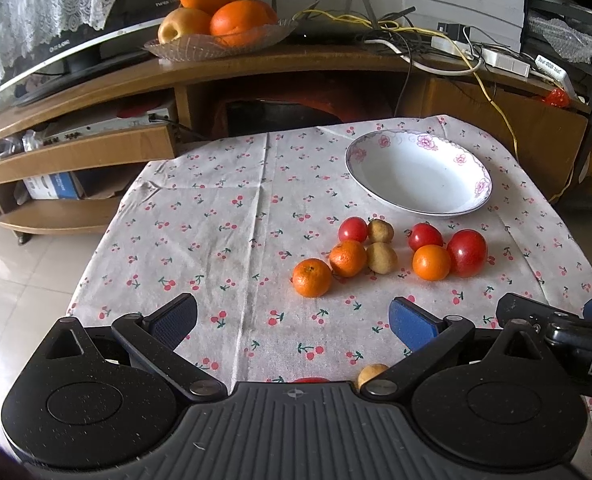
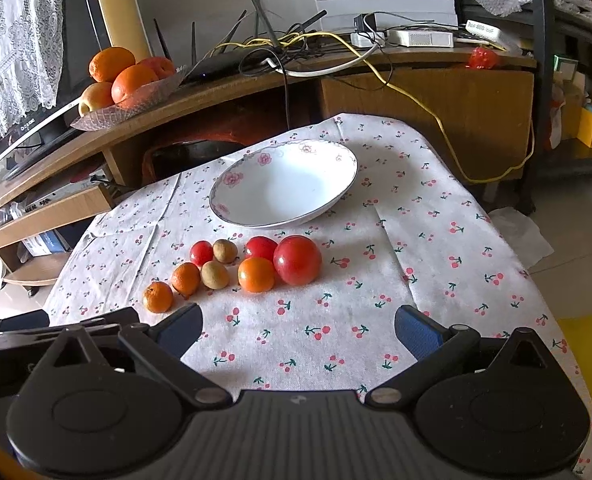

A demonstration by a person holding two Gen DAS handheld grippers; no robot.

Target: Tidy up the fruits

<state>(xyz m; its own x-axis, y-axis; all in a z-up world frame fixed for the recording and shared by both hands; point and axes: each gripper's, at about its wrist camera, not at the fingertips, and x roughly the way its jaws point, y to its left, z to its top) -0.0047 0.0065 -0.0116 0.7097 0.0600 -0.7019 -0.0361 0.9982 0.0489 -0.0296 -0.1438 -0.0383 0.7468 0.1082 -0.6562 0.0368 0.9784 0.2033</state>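
Note:
A white floral bowl (image 1: 418, 174) (image 2: 283, 184) stands empty at the far side of the cherry-print cloth. In front of it lie small oranges (image 1: 312, 278) (image 2: 157, 297), red tomatoes (image 1: 467, 253) (image 2: 297, 260) and brown longans (image 1: 382, 258) (image 2: 214, 275) in a loose cluster. One more longan (image 1: 372, 374) and a red fruit (image 1: 310, 380) show just under my left gripper. My left gripper (image 1: 293, 320) is open and empty, short of the cluster. My right gripper (image 2: 298, 330) is open and empty, also short of the fruit.
A wooden TV stand (image 1: 255, 68) behind the table carries a glass dish of big oranges and an apple (image 1: 219, 36), a router and tangled cables (image 1: 396, 32). A yellow cable (image 2: 448, 136) hangs at the right. Tiled floor lies to the left (image 1: 23, 280).

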